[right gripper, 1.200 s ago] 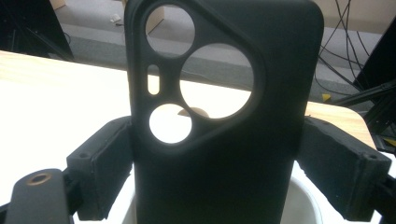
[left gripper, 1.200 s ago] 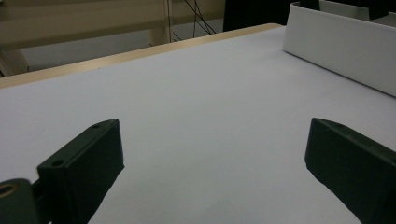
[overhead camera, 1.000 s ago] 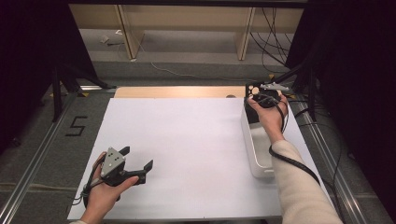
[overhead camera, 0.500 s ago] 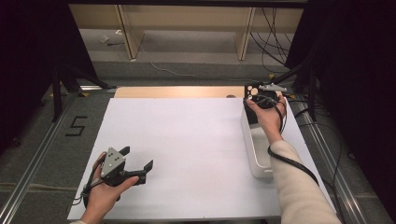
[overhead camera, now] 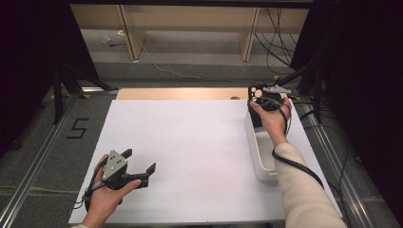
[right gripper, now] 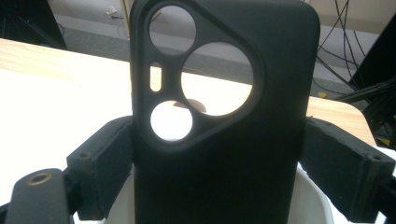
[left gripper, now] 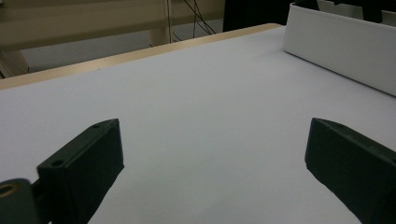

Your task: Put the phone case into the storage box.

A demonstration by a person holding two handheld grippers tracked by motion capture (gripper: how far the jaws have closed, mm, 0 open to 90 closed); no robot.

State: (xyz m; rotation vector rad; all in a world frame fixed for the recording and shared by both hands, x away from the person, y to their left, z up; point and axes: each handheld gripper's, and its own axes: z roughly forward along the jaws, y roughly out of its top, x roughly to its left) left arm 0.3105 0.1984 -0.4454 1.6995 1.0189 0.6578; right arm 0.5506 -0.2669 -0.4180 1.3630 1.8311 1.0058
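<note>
A black phone case (right gripper: 219, 116) with round camera cut-outs stands upright between the jaws of my right gripper (right gripper: 219, 172), which is shut on its two sides. In the high view the right gripper (overhead camera: 266, 102) holds the phone case (overhead camera: 256, 91) above the far end of a white bin (overhead camera: 260, 156) at the table's right. My left gripper (overhead camera: 140, 161) rests low over the white table sheet (overhead camera: 190, 142) near the front left, open, nothing between its jaws. The left gripper view looks across the bare sheet (left gripper: 196, 107) between the spread jaws.
The white bin's side wall (left gripper: 345, 46) rises at the right of the left gripper view. A wooden table edge (overhead camera: 180, 93) runs along the far side of the sheet. Cables (overhead camera: 285, 28) and black frame legs stand beyond the table.
The right gripper with the phone case has shifted slightly away toward the far end of the bin. The left gripper has stayed put.
</note>
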